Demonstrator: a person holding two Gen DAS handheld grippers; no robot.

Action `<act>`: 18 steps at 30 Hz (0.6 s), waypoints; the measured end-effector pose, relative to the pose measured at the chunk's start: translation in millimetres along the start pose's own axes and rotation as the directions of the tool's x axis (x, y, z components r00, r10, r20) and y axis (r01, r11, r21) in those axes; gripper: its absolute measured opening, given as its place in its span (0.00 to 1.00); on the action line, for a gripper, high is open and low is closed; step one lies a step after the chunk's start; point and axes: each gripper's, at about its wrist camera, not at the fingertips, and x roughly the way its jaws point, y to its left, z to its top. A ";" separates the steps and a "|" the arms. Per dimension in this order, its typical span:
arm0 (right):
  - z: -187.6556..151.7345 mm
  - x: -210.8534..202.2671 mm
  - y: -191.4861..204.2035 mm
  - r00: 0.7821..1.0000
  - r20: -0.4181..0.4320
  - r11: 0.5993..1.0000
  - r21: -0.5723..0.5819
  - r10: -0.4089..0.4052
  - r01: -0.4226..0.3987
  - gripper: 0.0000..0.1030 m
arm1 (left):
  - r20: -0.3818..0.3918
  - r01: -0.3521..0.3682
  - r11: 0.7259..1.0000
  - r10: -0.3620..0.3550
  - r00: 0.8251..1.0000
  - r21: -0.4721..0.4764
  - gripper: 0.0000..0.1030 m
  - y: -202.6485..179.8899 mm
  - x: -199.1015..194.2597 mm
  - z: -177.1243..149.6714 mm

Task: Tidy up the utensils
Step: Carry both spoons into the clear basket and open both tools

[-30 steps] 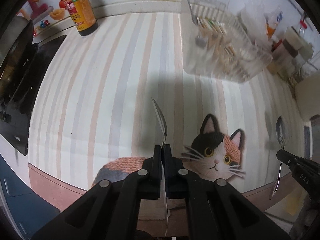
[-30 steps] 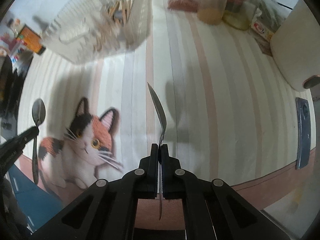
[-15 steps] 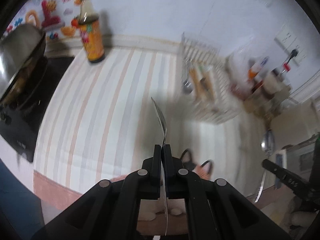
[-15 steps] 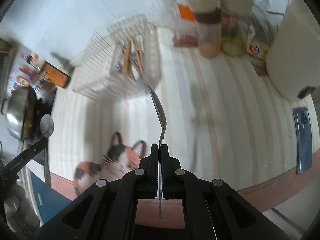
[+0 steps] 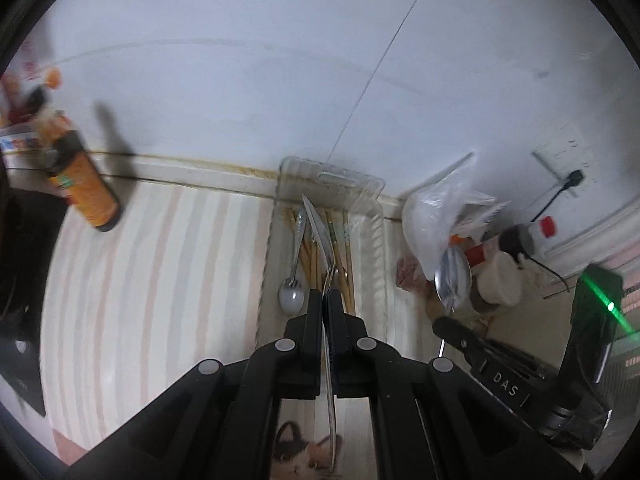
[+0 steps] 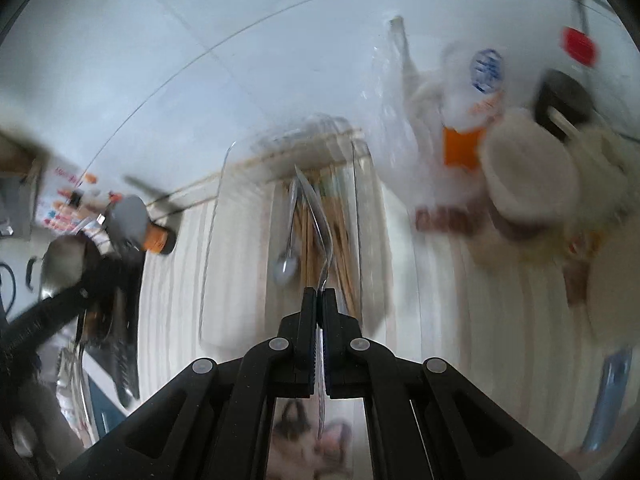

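My left gripper [image 5: 325, 294] is shut on a metal spoon [image 5: 320, 232] held edge-on, its bowl pointing at the clear plastic utensil tray [image 5: 370, 200] against the wall. The tray holds wooden chopsticks [image 5: 344, 248] and another spoon [image 5: 291, 294]. My right gripper [image 6: 319, 291] is shut on a second metal spoon [image 6: 318, 216], also aimed at the tray [image 6: 224, 216]. The right gripper with its spoon [image 5: 453, 278] shows at the right of the left wrist view. The left gripper's spoon bowl [image 6: 60, 266] shows at the left of the blurred right wrist view.
A sauce bottle [image 5: 86, 190] stands at the back left by a black stove [image 5: 16, 280]. Jars, bottles and a plastic bag [image 5: 444, 208] crowd the right of the tray. A cat-print mat [image 5: 298, 456] lies under the grippers. A phone [image 6: 608, 396] lies at the right.
Both grippers have tilted up and moved forward toward the utensil tray, which now lies straight ahead of both spoons. The cat mat has slid under the grippers. Both grips are unchanged.
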 end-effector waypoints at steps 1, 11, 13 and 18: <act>10.0 10.5 1.6 1.000 -0.009 1.000 -0.002 -0.006 0.006 0.02 | -0.015 -0.008 1.000 0.008 1.000 0.002 0.00 -0.5 9.2 4.2; 36.0 56.2 2.4 0.996 -0.081 0.997 -0.060 -0.045 0.041 0.29 | -0.070 -0.150 0.989 0.150 0.986 -0.002 0.07 6.6 43.6 14.0; 29.5 52.5 -0.6 0.996 -0.065 0.995 -0.080 -0.068 0.063 0.42 | -0.044 -0.205 0.979 0.205 0.978 0.004 0.17 9.6 40.8 6.6; 7.2 40.3 -2.9 0.977 0.009 0.965 -0.155 -0.213 0.212 0.63 | 0.049 -0.320 0.947 0.320 0.946 0.001 0.74 15.2 28.8 -20.9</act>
